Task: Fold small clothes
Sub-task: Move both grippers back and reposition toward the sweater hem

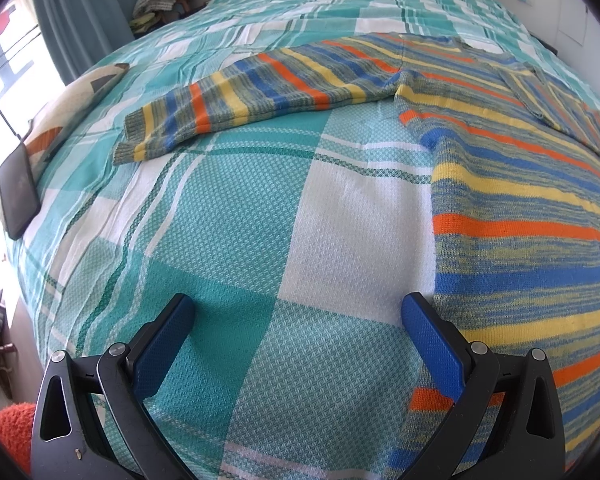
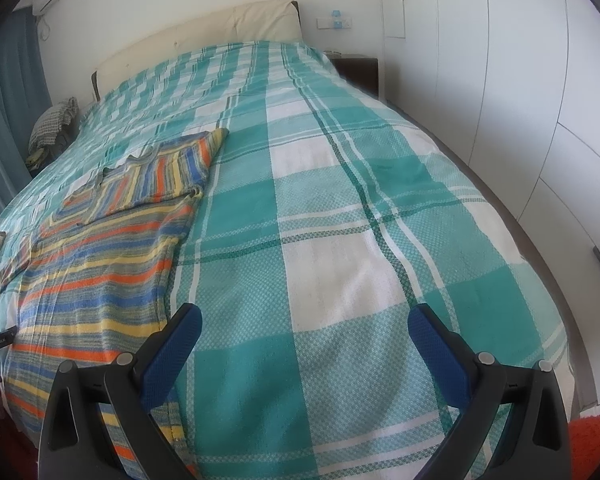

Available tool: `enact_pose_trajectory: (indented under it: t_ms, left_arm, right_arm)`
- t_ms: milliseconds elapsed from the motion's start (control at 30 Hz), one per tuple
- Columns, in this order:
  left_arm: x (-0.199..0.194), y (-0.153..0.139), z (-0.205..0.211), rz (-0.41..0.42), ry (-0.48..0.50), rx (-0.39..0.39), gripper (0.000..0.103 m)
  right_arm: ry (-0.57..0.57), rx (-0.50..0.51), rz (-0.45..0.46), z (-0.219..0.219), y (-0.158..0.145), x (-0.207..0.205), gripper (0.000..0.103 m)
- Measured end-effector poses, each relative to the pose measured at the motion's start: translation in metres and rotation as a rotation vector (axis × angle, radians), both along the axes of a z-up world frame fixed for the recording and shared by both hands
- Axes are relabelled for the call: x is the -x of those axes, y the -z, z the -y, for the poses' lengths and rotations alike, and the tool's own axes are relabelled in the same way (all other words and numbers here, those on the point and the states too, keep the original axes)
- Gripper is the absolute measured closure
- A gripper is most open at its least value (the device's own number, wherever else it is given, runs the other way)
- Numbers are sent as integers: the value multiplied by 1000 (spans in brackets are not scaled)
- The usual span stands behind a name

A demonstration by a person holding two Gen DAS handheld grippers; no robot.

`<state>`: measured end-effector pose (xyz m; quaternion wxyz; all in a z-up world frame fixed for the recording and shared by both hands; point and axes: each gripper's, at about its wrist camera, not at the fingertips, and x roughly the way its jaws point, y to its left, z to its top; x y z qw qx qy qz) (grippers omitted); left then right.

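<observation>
On a bed (image 1: 228,216) spread with a teal-and-white checked cover, a striped knit sweater (image 1: 520,208) lies flat, its bands running orange, yellow and blue. From the left wrist view, the left claw (image 1: 298,336) hangs released over bare cover, its blue fingers spread wide with nothing between them. The sweater's body lies just to the right of that claw, its side edge running up past the right finger, whose tip looks to be at the knit's hem. One sleeve (image 1: 240,96) stretches away to the left across the cover, well beyond the claw. A dark phone (image 1: 18,192) rests near the bed's left edge, beside a patterned cushion (image 1: 76,100).

From the right wrist view, the right claw (image 2: 305,340) is likewise released, fingers apart above the checked cover. The sweater (image 2: 100,272) lies to its left, its near edge passing under or just beside the left finger; which of the two cannot be told. The other sleeve (image 2: 156,176) is folded across the chest. White wardrobe doors (image 2: 500,80) line the right wall.
</observation>
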<state>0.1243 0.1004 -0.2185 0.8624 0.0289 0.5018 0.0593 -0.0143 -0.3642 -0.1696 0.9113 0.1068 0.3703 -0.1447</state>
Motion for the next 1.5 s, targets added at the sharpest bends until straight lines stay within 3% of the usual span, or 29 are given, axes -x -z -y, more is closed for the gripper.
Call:
enact_pose_trajectory:
  t_ms: [67, 167, 233, 300, 400, 500, 600, 633, 667, 700, 833, 1000, 1100, 1200, 1233, 1267, 1300, 1400, 1500]
  left_arm:
    - [-5, -11, -11, -59, 8, 83, 2]
    - [-5, -40, -55, 56, -87, 343, 2]
    - [-21, -53, -92, 98, -195, 443, 2]
    - [-47, -53, -129, 90, -297, 487, 2]
    - [-83, -39, -180, 69, -474, 459, 2]
    - [-108, -19, -202, 8, -521, 453, 8]
    - [-124, -17, -190, -1, -440, 376, 35]
    - [-129, -19, -184, -2, -396, 365, 72]
    - [-133, -21, -180, -16, -362, 365, 97]
    - [-136, -27, -176, -13, -353, 359, 98]
    - [-147, -91, -137, 100, -228, 341, 99]
    - [-164, -177, -22, 201, 81, 344, 99]
    - [-171, -198, 55, 220, 241, 363, 99]
    - [-178, -185, 124, 165, 380, 402, 92]
    - [-181, -175, 142, 130, 407, 411, 75]
    - [-183, -163, 157, 84, 423, 403, 42]
    - [-182, -156, 166, 71, 427, 394, 32]
    - [-176, -147, 159, 121, 386, 412, 22]
    - [-178, -123, 128, 108, 247, 406, 18]
  right_arm:
    - [-10, 2, 3, -3, -1, -1, 1]
    - [-25, 8, 14, -7, -3, 0, 1]
    - [-32, 8, 21, -8, -4, 1, 1]
    - [-41, 1, 16, -8, -3, -1, 1]
    - [-55, -12, 1, -8, 0, -5, 1]
    - [-61, -15, -7, -10, 1, -6, 1]
    - [-64, -6, -18, -12, 4, -7, 1]
    - [-66, -6, -24, -12, 5, -7, 1]
    - [-68, -6, -30, -12, 6, -8, 1]
    - [-70, -7, -35, -13, 7, -9, 1]
    - [-87, -18, -33, -14, 7, -11, 1]
    - [-120, -34, -26, -20, 6, -11, 1]
    - [-136, -38, -21, -23, 4, -11, 1]
    - [-145, -29, -20, -26, 4, -10, 1]
    - [-146, -31, -22, -26, 4, -10, 1]
    - [-147, -35, -26, -26, 5, -10, 1]
    - [-146, -38, -30, -25, 6, -11, 1]
    - [-143, -53, -37, -23, 7, -11, 1]
    - [-155, -58, -36, -24, 7, -11, 1]
